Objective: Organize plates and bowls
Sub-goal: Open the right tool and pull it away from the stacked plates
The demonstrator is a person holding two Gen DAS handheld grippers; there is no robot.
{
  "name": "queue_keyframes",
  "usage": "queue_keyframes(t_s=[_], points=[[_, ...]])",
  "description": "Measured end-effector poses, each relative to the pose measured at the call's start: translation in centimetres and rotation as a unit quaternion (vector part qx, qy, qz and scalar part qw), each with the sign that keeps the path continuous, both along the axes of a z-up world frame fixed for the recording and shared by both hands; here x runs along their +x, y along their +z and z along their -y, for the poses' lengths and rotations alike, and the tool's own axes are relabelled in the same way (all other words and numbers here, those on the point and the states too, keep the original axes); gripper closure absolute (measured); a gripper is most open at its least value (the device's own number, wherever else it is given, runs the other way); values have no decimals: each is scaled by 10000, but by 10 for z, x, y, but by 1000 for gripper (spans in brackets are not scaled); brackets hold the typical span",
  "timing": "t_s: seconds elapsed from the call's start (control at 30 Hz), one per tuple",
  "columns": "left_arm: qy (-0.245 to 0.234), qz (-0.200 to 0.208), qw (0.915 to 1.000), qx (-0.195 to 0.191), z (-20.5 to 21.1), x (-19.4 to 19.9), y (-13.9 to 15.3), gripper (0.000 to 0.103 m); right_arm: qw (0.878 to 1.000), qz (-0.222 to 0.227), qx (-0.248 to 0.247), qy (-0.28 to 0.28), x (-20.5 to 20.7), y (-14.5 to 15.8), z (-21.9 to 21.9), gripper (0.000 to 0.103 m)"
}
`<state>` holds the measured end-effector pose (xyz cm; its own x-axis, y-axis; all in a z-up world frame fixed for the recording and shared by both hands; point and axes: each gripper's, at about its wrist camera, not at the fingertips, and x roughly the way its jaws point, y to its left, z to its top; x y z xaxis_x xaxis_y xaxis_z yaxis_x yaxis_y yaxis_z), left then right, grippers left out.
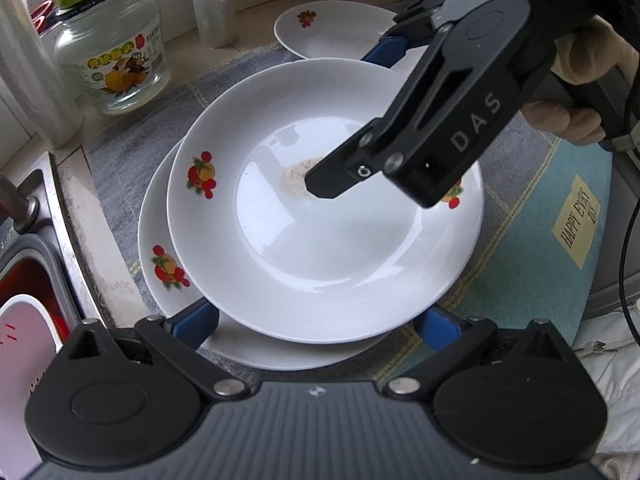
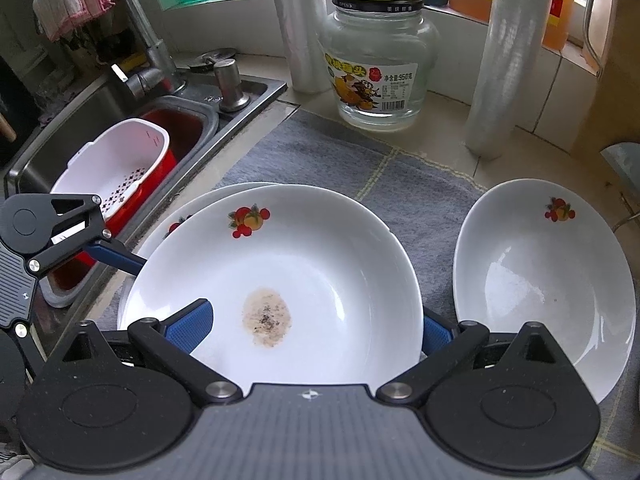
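A white plate with a fruit print and a brown stain rests on a second like plate on the grey mat. A third plate lies apart beside them. My left gripper is open, its blue fingers straddling the top plate's near rim. My right gripper is open, its blue fingers at either side of the same plate's opposite rim; it also shows in the left wrist view. The left gripper shows at the left in the right wrist view.
A glass jar with a green lid and rolls of cling film stand behind the mat. A steel sink with a tap and a red-and-white colander lies at the left. A blue towel lies at the right.
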<state>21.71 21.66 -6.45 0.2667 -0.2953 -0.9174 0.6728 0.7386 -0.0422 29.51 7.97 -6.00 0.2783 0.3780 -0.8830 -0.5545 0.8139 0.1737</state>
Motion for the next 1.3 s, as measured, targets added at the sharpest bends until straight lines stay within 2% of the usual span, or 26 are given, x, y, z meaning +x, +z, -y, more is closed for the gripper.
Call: queue_keyframes(t_s=[0.13,0.4,0.57,0.7,0.87,1.1,1.3], points=[[147,81,9999,24,1,-5,2,1,9999,22,-118,75,1,-2,-5,0],[240,426,9980,411,11,-17,4,1,9988,42,-328,370,3,-6,-20,0],[326,452,9978,367,8,-18,5,1,9986,-4,-328,413,2,-9,-19,0],[408,498,9975,278,5,-20,6,1,9989,67,-255,378,-1,-3,-15,0],[511,828,9951,162,0,-34,8,1,9985,323,-220,371,-11,2,-7,0],[773,1295,9879,-368,-6,-56,19,1,9986,517,54,133,-26,8,13,0],[965,1602,9800,-675,-7,-59,23,1,9955,934,-35,-125,-45,17,19,0]])
